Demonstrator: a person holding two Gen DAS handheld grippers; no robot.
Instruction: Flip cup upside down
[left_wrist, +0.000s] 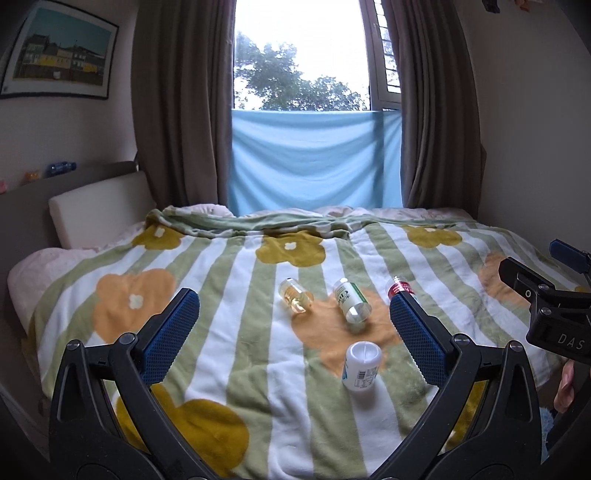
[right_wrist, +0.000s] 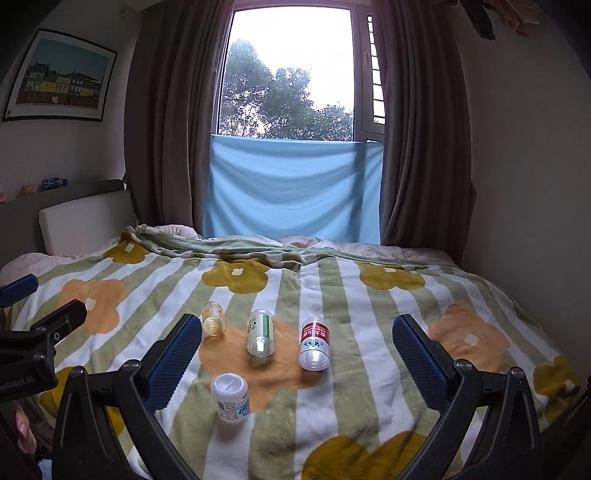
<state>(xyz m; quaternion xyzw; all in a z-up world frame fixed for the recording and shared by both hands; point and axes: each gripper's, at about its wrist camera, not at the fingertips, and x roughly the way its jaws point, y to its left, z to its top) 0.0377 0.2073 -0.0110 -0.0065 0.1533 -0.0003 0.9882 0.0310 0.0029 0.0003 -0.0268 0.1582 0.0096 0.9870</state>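
Several small cups rest on the flowered blanket (left_wrist: 236, 369). A white cup (left_wrist: 361, 365) (right_wrist: 229, 400) is nearest, its closed end turned up toward me. A green-labelled clear cup (left_wrist: 351, 301) (right_wrist: 261, 334), a small yellowish clear cup (left_wrist: 295, 295) (right_wrist: 213, 319) and a red-labelled clear cup (left_wrist: 400, 288) (right_wrist: 314, 343) lie on their sides, mouths toward me. My left gripper (left_wrist: 293, 302) hovers open in front of them with nothing between its fingers. My right gripper (right_wrist: 297, 323) is open too and holds nothing.
The bed runs back to a window with brown curtains (left_wrist: 177, 110) and a blue cloth (left_wrist: 314, 158). A white headboard cushion (left_wrist: 96, 214) is at the left, a wall at the right. A person's fingers (left_wrist: 565, 384) show by the right gripper's handle.
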